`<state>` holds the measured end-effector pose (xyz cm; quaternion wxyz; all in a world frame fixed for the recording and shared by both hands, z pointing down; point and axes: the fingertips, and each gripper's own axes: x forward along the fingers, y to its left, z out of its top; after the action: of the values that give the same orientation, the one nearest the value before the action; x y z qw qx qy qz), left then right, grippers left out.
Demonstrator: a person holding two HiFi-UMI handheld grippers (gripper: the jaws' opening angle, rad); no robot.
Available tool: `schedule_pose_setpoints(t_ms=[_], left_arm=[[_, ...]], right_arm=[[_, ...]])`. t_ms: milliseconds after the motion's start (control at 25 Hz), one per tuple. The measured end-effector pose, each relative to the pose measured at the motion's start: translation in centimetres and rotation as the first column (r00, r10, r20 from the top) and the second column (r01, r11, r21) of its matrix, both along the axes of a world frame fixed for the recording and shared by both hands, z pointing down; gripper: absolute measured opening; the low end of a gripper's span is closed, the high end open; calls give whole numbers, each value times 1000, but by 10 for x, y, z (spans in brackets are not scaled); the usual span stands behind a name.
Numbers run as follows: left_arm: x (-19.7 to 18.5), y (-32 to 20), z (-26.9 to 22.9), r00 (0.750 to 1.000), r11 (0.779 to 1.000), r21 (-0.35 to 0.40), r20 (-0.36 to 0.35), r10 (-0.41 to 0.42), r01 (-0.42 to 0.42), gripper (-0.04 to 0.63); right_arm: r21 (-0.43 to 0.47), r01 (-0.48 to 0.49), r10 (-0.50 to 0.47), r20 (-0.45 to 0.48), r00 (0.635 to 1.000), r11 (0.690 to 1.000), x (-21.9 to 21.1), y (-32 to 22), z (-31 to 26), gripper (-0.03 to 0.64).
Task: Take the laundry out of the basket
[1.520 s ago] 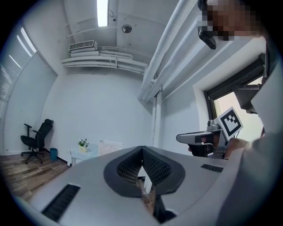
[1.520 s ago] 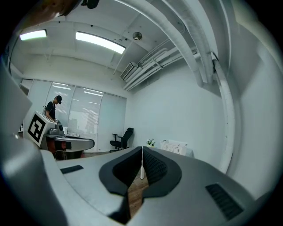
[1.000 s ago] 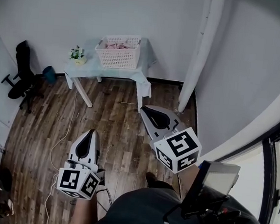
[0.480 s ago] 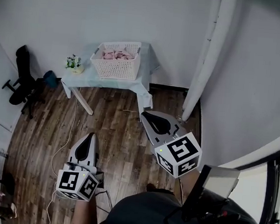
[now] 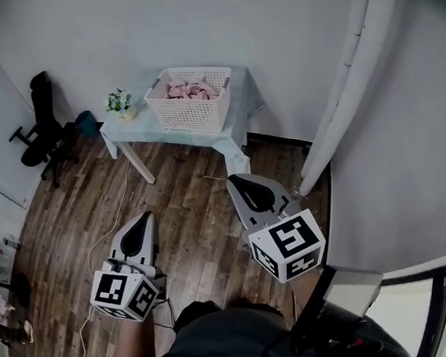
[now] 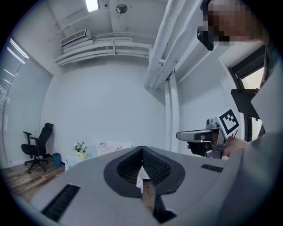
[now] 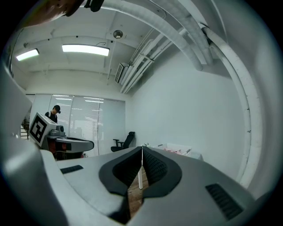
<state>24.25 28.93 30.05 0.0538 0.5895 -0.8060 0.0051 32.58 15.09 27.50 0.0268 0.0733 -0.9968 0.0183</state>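
Note:
A white lattice laundry basket (image 5: 189,104) stands on a small pale-blue table (image 5: 138,125) against the far wall, with pink laundry (image 5: 192,90) heaped inside. Both grippers are held level over the wooden floor, well short of the table. My left gripper (image 5: 146,216) is at lower left, shut with nothing between its fingers (image 6: 142,149). My right gripper (image 5: 235,180) is closer to the table's right corner, also shut and empty (image 7: 142,150). The basket (image 6: 114,147) appears small and distant in the left gripper view, and the basket (image 7: 177,149) shows the same way in the right gripper view.
A small pot of flowers (image 5: 120,103) sits on the table's left end. A black office chair (image 5: 44,121) and a blue bin (image 5: 86,124) stand at left. A white curtain (image 5: 336,98) hangs at right. A cable (image 5: 108,225) trails on the floor. A person (image 7: 55,113) stands far behind glass.
Both grippers have moved forward across the floor toward the table, jaws unchanged. The table and basket now sit lower and nearer in the head view.

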Motion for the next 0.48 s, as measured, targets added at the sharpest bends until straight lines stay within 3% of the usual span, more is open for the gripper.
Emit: schedule_pose_setpoints(t_ms=[200, 480], left_arm=[[-26, -9, 3, 1000, 1000, -1, -8, 13, -13, 9], [-79, -33, -1, 997, 997, 32, 0, 73, -73, 9]], right_arm=[[19, 32, -33, 23, 999, 999, -25, -1, -2, 17], [55, -33, 33, 9, 999, 998, -74, -16, -8, 17]])
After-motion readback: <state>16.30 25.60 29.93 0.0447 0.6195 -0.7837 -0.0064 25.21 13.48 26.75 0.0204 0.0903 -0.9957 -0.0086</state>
